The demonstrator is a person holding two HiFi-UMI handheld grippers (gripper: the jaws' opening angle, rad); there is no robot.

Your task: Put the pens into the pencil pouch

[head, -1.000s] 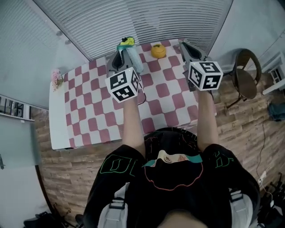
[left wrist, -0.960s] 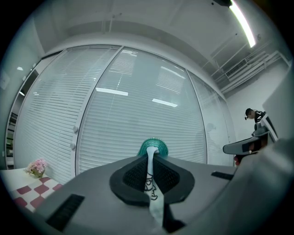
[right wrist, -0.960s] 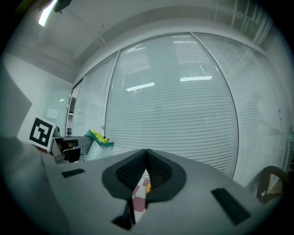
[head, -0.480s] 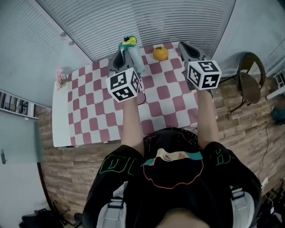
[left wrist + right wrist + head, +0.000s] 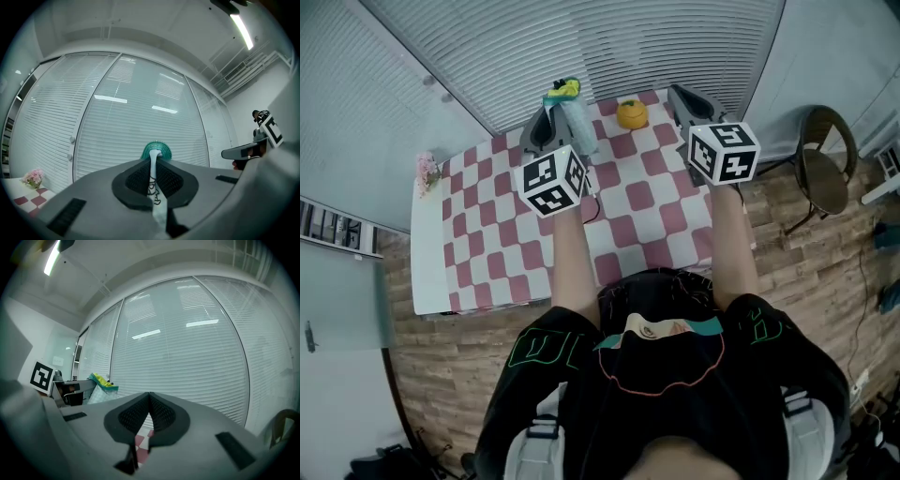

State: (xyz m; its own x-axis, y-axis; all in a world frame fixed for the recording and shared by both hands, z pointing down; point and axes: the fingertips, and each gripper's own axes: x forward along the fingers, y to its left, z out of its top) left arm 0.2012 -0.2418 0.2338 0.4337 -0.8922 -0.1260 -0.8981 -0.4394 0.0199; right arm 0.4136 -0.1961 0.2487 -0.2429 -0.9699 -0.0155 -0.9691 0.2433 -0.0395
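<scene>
Slatted blinds (image 5: pixel 581 47) behind; checked pink-and-white cloth over the worktop (image 5: pixel 502 234); plank floor; chair (image 5: pixel 820 159) off to the right. Left hand-held gripper (image 5: pixel 154 164) was clamped on a thin edge of the pencil pouch (image 5: pixel 578 124), a pale fabric strip with dark print pinched between the pads and a teal toothed rim showing past the tips. The pouch was held up over the far edge of the worktop, yellow-green showing at its top. Right hand-held gripper (image 5: pixel 149 397) had its jaws together with nothing between them, held level beside the pouch but apart from it. Risks, as judged: the grip took only a sliver of fabric, so the pouch could slip or swing, and its mouth might sag shut when a pen is pushed in. With the pouch held high, a missed pen would drop to the cloth or the floor. No pens identified for certain: the yellow-green material could be pens or lining. A small orange object (image 5: pixel 630 113) and a pink posy (image 5: pixel 425 169) were too small to name. Marker cubes and forearms hid the cloth beneath them.
</scene>
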